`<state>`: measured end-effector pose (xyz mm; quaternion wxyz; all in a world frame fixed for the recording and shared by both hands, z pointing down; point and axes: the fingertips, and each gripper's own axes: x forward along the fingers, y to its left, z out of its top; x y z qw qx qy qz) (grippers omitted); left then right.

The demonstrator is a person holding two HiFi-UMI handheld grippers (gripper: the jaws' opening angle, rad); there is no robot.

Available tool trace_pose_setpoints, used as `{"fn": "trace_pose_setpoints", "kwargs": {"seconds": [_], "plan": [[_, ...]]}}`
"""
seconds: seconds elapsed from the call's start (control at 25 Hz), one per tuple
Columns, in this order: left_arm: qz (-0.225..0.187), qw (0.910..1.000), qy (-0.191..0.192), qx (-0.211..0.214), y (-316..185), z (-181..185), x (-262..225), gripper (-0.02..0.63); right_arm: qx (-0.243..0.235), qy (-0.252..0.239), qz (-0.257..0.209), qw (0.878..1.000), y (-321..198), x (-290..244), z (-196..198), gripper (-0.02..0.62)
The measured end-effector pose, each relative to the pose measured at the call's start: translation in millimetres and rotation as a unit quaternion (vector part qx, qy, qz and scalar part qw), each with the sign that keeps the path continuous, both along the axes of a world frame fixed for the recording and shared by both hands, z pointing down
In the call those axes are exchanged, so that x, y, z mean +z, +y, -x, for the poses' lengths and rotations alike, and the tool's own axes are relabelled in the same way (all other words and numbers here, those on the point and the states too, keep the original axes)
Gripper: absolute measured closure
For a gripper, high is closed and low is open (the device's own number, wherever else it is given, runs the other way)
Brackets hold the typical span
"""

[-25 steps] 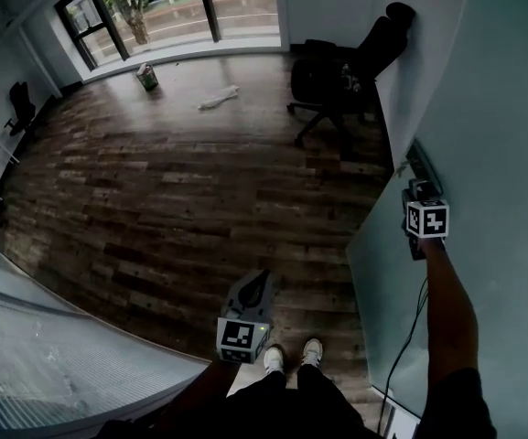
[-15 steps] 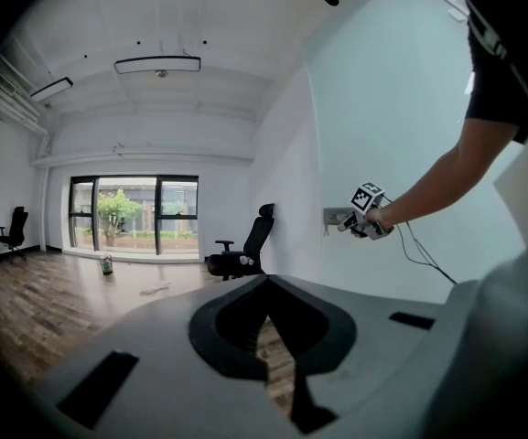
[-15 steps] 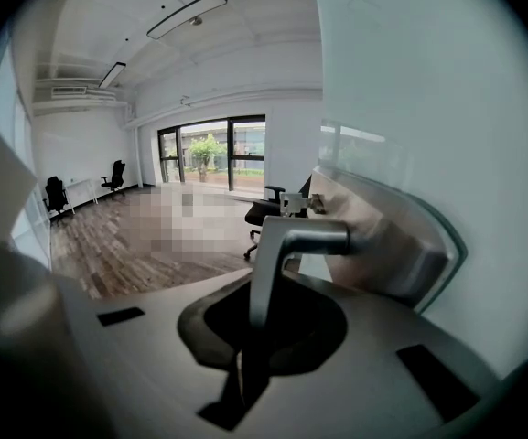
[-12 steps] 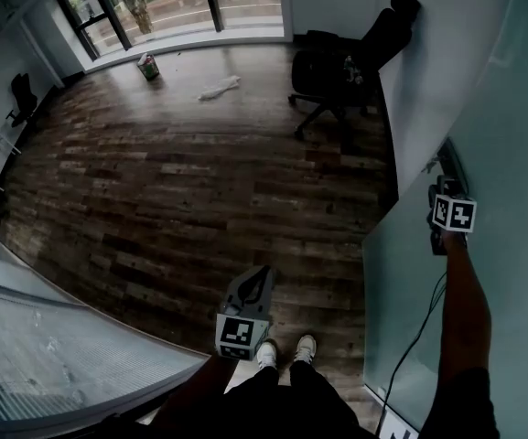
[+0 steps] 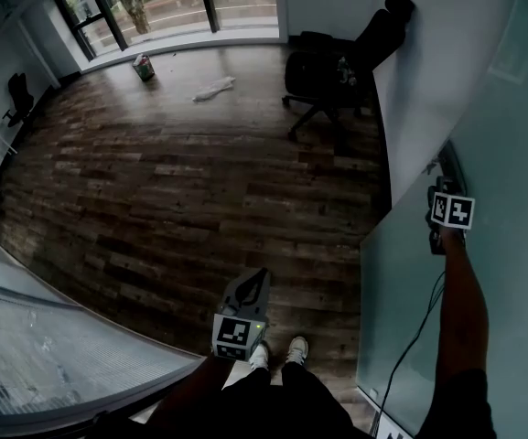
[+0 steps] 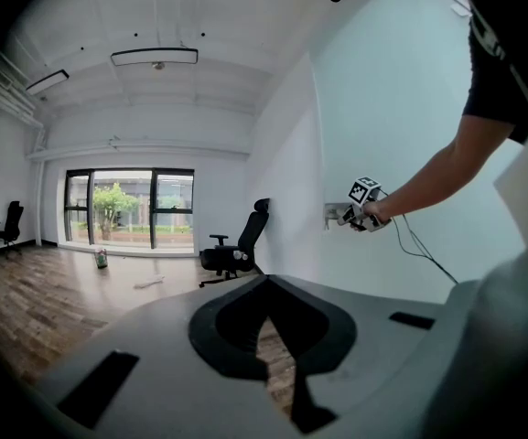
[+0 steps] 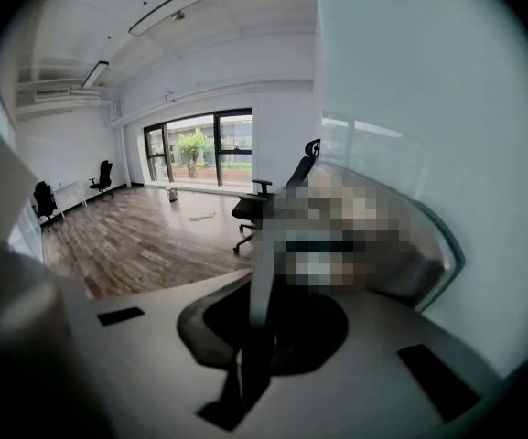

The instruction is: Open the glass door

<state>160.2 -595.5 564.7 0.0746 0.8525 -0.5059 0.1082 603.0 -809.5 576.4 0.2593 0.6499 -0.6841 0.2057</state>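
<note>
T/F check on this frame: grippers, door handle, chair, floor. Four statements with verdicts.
1. The right gripper is shut on the door handle. True.
2. The left gripper grips the office chair. False: it holds nothing and is well apart from the chair.
3. The office chair stands beside the white wall. True.
4. Nothing lies on the wood floor. False: a small green item and a white scrap lie near the window.
</note>
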Motion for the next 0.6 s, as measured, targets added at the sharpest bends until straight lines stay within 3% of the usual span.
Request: {"fn": "trace_pose_setpoints", "kwargs": {"seconds": [0.12, 0.24, 0.36, 0.44, 0.52, 0.6], "plan": [[-0.004, 0.9999, 0.008, 0.005, 2.5, -10.3, -4.0, 0.603, -0.009, 0.024, 0.026, 0.999, 2.5, -4.6, -0.7, 0.574], [-0.019, 0.9994, 0.028, 0.011, 4.7, -21.7, -16.1, 0.603, -0.024, 0.006, 0.06, 0.998, 5.9, -8.4, 3.3, 0.563], [-0.039, 0.9986, 0.033, 0.01, 12.2, -30.3, -29.0, 0.603, -0.021, -0.01, 0.066, 0.998, 14.2, -24.5, 7.3, 0.44], [-0.048, 0.9982, 0.035, 0.004, 23.4, -29.3, -35.5, 0.603, 0.001, 0.01, 0.024, 1.0, 29.6, -46.8, 3.8, 0.437], [-0.055, 0.9977, 0.039, -0.008, 34.2, -23.5, -33.9, 0.603, 0.027, 0.04, -0.062, 0.997, 51.6, -81.4, -0.1, 0.437], [-0.06, 0.9972, 0.044, -0.012, 48.6, -18.9, -35.3, 0.603, 0.031, 0.038, -0.162, 0.986, 83.8, -119.6, 11.4, 0.439]]}}
